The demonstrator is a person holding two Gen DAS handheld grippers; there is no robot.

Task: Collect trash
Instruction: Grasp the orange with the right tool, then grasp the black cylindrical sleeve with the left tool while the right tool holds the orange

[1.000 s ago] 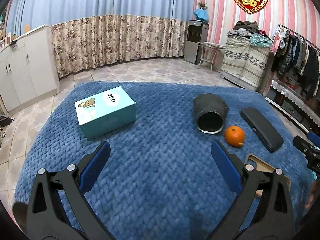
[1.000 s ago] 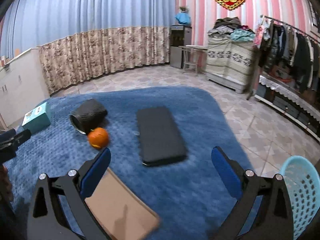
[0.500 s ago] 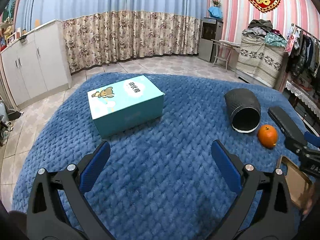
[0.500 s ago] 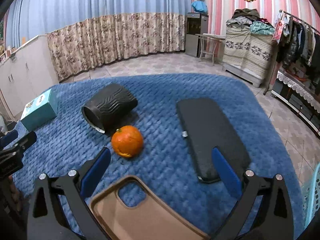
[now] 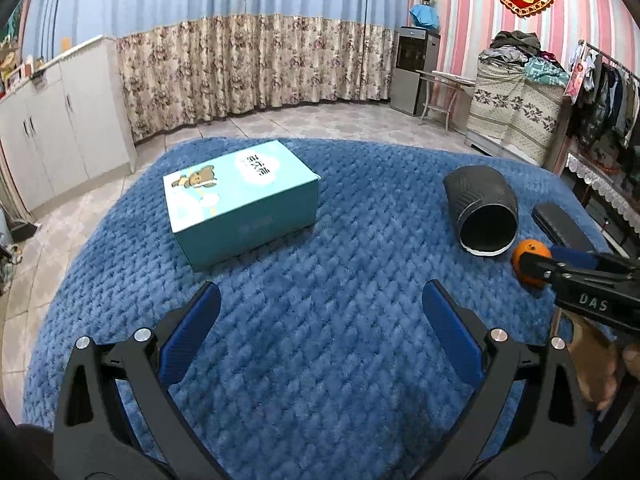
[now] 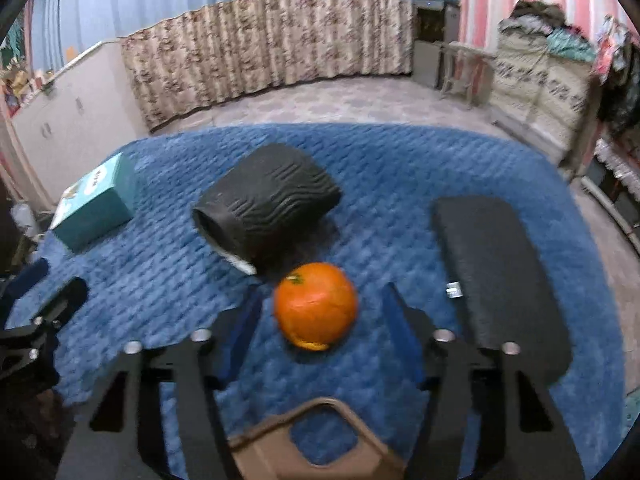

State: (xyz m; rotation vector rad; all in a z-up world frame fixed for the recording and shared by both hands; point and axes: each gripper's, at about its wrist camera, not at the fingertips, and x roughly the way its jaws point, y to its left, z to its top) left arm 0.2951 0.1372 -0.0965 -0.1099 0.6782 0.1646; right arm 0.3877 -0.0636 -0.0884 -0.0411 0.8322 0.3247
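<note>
- Okay, left wrist view first: my left gripper (image 5: 320,312) hangs over the blue quilted blanket (image 5: 320,360) with its blue fingers (image 5: 188,332) spread wide and nothing between them.
- Ahead and a bit left sits the teal box (image 5: 240,204) with the bear print, flat on the blanket, well apart from my fingers.
- Off to the right the black cup (image 5: 484,210) lies on its side, open mouth toward me, and just beside it is the orange (image 5: 528,258), partly covered by my right gripper (image 5: 576,268) coming in from the edge (I can't judge its opening from this side).
- A flat black case (image 5: 560,224) lies beyond the orange.
- Now the right wrist view: my right gripper (image 6: 320,300) has its fingers (image 6: 248,320) apart, one on either side of the orange (image 6: 316,306), not touching it as far as I can see (picture is a little blurred).
- The black cup (image 6: 272,204) lies just behind the orange, the black case (image 6: 496,272) to the right, the teal box (image 6: 96,204) far left.
- A brown phone case (image 6: 312,444) lies at the bottom, under the gripper.
</note>
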